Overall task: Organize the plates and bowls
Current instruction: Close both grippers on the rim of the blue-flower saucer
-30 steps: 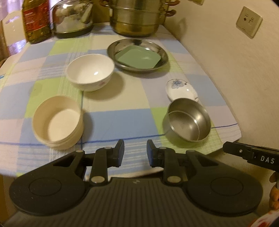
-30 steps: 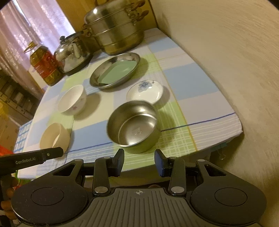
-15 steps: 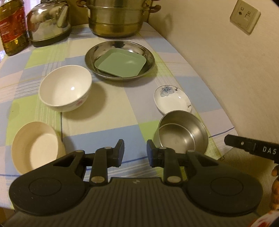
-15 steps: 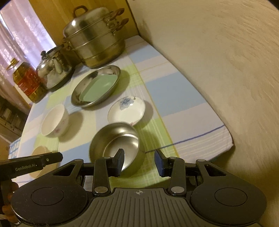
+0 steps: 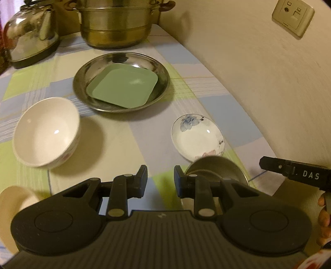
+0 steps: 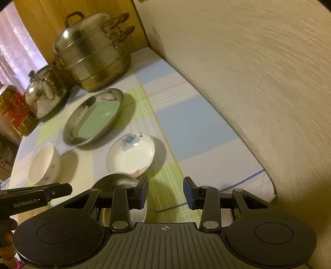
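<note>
On a checked tablecloth lie a steel plate with a green square plate in it, a white bowl, a small white saucer with a blue flower, a steel bowl and a beige bowl at the near left edge. My left gripper hovers open and empty over the cloth, just left of the steel bowl. My right gripper is open and empty, its left finger over the steel bowl, with the saucer just beyond.
A tall steamer pot, a kettle and an oil bottle stand along the back of the table. A wall with a socket runs along the right side. The table's near edge is close under the right gripper.
Both grippers have moved forward over the table; the dishes now look larger and nearer, and the steel bowl has slid partly under the fingers. Neither gripper's opening has changed.
</note>
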Action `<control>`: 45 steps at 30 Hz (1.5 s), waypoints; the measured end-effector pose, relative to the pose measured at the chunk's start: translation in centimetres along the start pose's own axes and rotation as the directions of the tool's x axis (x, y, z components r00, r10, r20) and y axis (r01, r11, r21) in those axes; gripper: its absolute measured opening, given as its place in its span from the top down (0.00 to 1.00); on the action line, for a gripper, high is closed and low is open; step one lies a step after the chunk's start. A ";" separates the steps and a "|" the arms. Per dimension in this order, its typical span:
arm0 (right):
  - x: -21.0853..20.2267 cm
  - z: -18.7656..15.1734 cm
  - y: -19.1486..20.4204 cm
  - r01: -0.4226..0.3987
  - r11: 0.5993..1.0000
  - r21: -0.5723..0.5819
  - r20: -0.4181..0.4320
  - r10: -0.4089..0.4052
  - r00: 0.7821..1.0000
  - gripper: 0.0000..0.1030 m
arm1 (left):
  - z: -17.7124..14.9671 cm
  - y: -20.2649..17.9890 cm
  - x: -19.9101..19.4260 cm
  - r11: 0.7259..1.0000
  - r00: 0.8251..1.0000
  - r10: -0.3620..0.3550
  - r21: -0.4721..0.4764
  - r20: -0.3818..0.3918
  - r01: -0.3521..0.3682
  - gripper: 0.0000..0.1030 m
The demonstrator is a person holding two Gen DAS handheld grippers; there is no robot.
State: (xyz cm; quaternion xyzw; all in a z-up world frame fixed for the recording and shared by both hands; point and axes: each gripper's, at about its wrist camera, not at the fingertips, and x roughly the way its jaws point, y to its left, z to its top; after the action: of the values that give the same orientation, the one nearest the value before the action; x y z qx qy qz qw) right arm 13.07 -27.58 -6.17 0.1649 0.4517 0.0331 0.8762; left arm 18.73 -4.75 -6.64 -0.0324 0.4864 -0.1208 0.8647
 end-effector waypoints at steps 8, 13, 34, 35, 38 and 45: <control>2.7 1.2 0.3 -0.022 1.000 0.007 0.003 0.022 1.000 0.63 | 2.2 0.1 3.7 0.999 0.997 -0.054 0.003 -0.051 0.054 0.77; 4.5 2.0 0.3 -0.035 0.999 0.017 -0.007 0.035 0.999 0.67 | 3.4 0.1 5.4 0.997 0.995 -0.073 0.016 -0.070 0.075 0.77; 10.0 3.5 0.7 -0.045 0.998 0.045 -0.075 0.049 0.996 0.85 | 5.6 0.8 10.2 0.993 0.983 -0.116 0.006 -0.142 0.118 0.82; 10.1 3.5 0.7 -0.045 0.998 0.044 -0.076 0.048 0.996 0.87 | 5.7 0.7 10.3 0.993 0.983 -0.118 0.009 -0.144 0.121 0.85; 10.3 3.6 0.8 -0.043 0.998 0.040 -0.081 0.046 0.996 0.91 | 5.8 0.7 10.5 0.992 0.982 -0.121 0.013 -0.146 0.124 0.86; 10.6 3.8 0.9 -0.032 0.999 0.033 -0.091 0.035 0.995 0.96 | 5.8 0.4 10.8 0.990 0.981 -0.131 0.034 -0.144 0.137 0.92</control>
State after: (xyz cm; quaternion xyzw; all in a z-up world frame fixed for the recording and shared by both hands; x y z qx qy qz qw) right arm 22.44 -25.52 -12.18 0.1846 0.4890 0.0480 0.8512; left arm 29.07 -7.32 -12.70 -0.0377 0.5403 -0.1911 0.8186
